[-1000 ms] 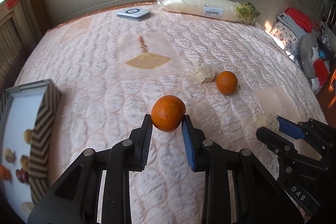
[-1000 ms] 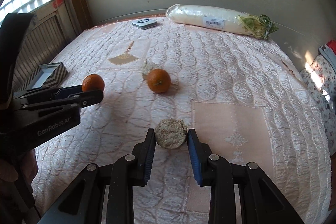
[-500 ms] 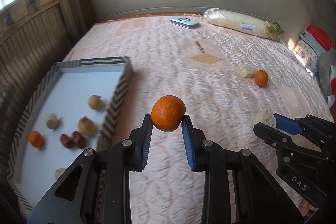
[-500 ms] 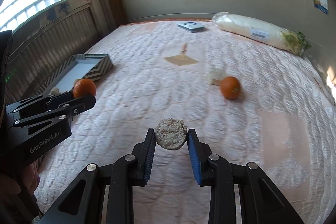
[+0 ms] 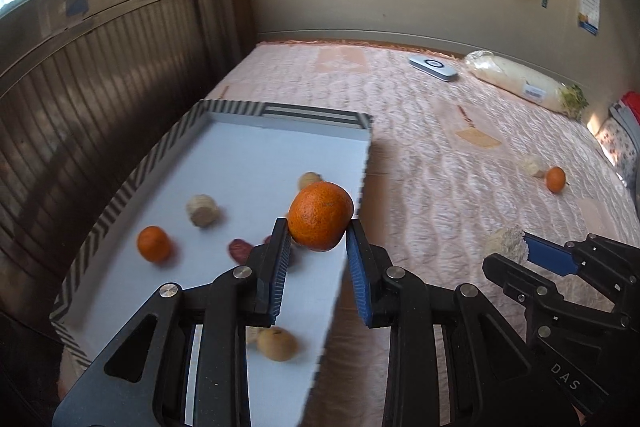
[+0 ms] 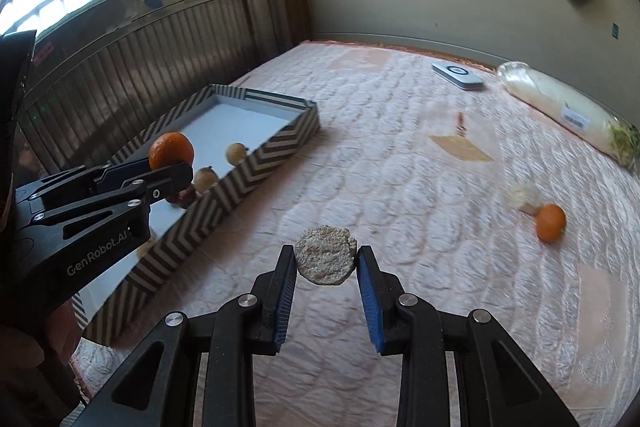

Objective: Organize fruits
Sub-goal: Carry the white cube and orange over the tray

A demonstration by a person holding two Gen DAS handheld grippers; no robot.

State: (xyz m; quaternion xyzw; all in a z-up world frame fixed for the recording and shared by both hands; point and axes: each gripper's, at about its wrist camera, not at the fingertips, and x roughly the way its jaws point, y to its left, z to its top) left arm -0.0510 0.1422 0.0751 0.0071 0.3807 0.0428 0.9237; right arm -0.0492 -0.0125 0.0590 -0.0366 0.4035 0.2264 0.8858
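Left gripper [image 5: 318, 245]: clenched on a tangerine [image 5: 321, 215], carried clear of the bedspread [image 5: 440, 155] and hanging over the near right edge of the striped tray [image 5: 132, 171]. Right gripper [image 6: 326, 267]: clenched on a rough beige fruit [image 6: 326, 255], held over the bedspread, with the tray off to its left, well apart. Left hand was the nearer; judged drop was straight down. Tray contents: small orange [image 5: 154, 243], pale fruits, dark red pieces. Outstanding: loose orange [image 6: 551, 223] far right.
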